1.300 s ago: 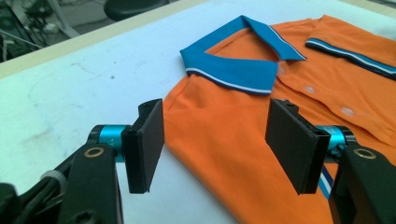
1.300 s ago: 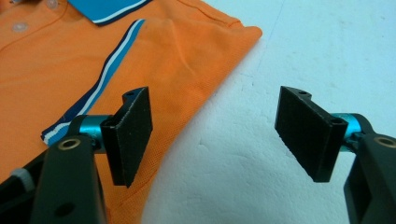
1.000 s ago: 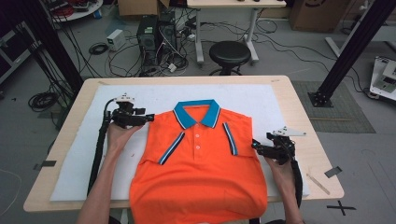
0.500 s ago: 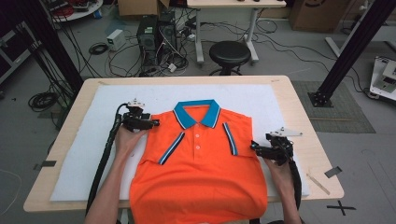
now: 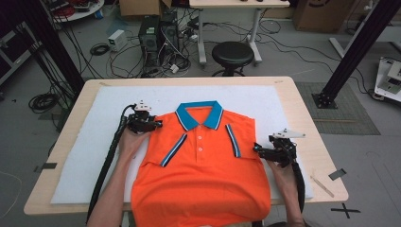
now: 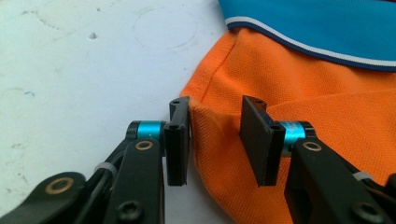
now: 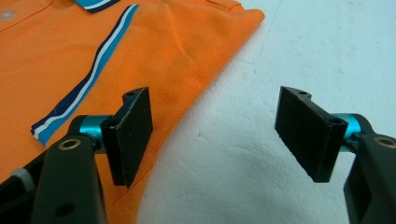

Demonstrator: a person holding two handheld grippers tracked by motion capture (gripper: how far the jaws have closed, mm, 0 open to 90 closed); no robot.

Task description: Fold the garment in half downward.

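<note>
An orange polo shirt [image 5: 203, 175] was laid face up and flat on the white pad [image 5: 94, 156] that covered the wooden surface [image 5: 312, 113], its blue collar [image 5: 199, 115] toward the far edge and its hem hanging over the near edge. The left gripper [image 5: 152, 125] was set at the shirt's shoulder corner, beside the collar. Its fingers [image 6: 178, 140] had just been closing and stood narrow, with a fold of the orange fabric between them; one pad was seen touching the cloth edge, the other apart from it, so no firm hold was judged to be made yet. The right gripper [image 5: 258, 149] was held at the opposite sleeve edge, its fingers [image 7: 133, 133] wide and holding nothing, one over the cloth and one over the bare pad.

The step in hand was judged to be the pinching of the left shoulder for a fold. It would be done well if both layers of the knit were caught just inside the seam, with the pads kept low against the pad, and if the right sleeve edge were gripped at a matching height before anything was lifted, so that the cloth would not be skewed.

The shirt was seen as a piqué knit, with blue, white and navy stripes [image 5: 173, 150] on the chest and a buttoned placket [image 5: 199, 142]
</note>
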